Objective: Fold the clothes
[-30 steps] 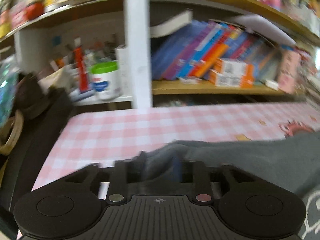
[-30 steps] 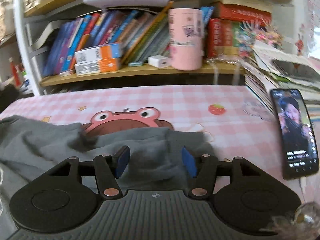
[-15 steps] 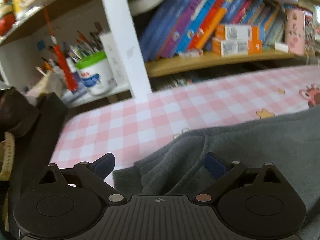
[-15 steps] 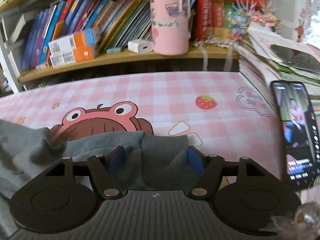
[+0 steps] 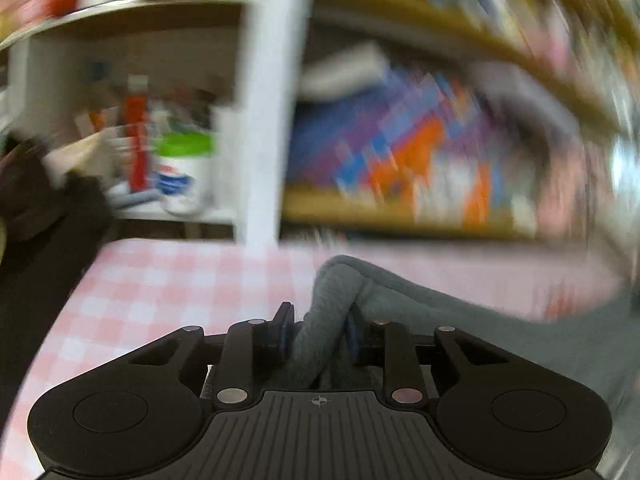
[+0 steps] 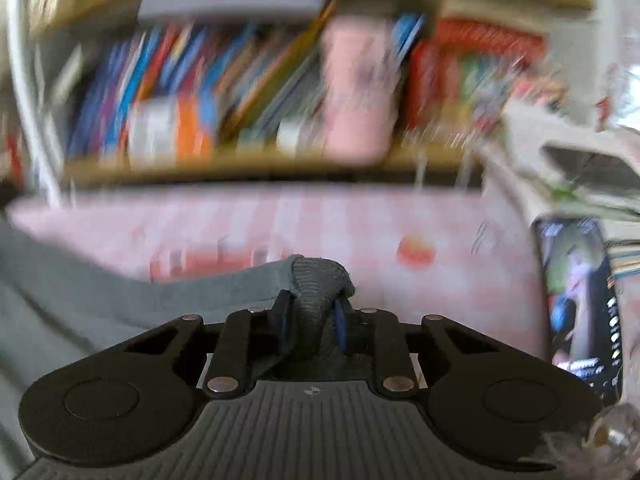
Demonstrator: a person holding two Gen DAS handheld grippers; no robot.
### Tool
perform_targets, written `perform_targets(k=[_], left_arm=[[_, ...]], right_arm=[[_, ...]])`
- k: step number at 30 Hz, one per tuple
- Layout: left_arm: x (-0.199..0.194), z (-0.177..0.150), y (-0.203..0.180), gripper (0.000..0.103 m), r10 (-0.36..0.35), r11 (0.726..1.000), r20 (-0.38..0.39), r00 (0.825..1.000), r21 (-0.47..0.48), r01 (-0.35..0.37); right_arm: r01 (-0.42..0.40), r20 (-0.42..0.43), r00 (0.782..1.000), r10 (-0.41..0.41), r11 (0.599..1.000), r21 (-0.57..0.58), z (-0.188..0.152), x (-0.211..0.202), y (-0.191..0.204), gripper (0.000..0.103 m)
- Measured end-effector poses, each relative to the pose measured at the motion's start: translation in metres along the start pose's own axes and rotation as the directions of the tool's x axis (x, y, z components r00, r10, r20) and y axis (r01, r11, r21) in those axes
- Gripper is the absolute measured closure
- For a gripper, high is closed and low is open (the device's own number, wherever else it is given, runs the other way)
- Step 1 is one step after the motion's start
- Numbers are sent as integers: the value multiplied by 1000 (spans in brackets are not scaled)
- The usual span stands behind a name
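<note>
A grey garment (image 5: 460, 320) lies across the pink checked tablecloth (image 5: 168, 280). My left gripper (image 5: 318, 330) is shut on a bunched ribbed edge of the grey garment, which sticks up between the jaws. My right gripper (image 6: 310, 316) is shut on another ribbed edge of the same garment (image 6: 80, 280), and the cloth stretches off to the left from it. Both views are blurred by motion.
A bookshelf with books (image 5: 400, 152) runs along the back of the table. A white tub with a green lid (image 5: 182, 172) stands on a shelf at back left. A phone (image 6: 576, 304) lies at the right, beside a stack of books. A pink cup (image 6: 356, 88) stands on the shelf.
Both grippers were open over the garment half a second ago; now both have shut on its edges and are lifting it, with the views blurred by fast motion.
</note>
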State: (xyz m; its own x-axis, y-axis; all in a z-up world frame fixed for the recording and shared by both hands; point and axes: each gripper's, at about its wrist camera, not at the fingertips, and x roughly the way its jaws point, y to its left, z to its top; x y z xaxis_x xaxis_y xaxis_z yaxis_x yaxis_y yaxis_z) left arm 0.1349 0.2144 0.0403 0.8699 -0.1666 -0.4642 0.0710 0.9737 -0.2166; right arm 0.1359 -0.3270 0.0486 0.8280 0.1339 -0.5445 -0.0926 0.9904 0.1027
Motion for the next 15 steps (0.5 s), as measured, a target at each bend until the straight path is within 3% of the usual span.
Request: perform_targets(k=[1,2,3,4,5,8,12,15], left_arm=[[3,4,4,71,21,999,7,1000,-34,-20],[10,7,3,58,63,998,-3,998,-22,-63],[16,9,2,31,109,994,-13,994,-2,-109],[23,8,-1,23,172,984,-19,985,47,-171],[28,7,-4,21,226,970,-21,974,94,-224],[24,-4,-3,21,267,951,-29,963,171,-258],[3,-19,-4,21,268,939,-20,963,231,-256],[-15,-26,-10,21,233,944,-3,972,240,-225]], right_arm=[[12,36,999,-13,999,32,6,0,-1,77],[23,70,997,-27,998,63,12,-1,-3,71],[46,76,996,-51,997,64,15,3,-1,45],[69,82,994,-75,996,64,17,6,1,33],[93,87,991,-98,994,64,20,10,3,34],[79,42,996,-81,996,49,10,11,1,34],[80,-21,997,-80,997,19,-8,15,-1,38],[81,-58,995,-81,997,6,-22,20,-2,50]])
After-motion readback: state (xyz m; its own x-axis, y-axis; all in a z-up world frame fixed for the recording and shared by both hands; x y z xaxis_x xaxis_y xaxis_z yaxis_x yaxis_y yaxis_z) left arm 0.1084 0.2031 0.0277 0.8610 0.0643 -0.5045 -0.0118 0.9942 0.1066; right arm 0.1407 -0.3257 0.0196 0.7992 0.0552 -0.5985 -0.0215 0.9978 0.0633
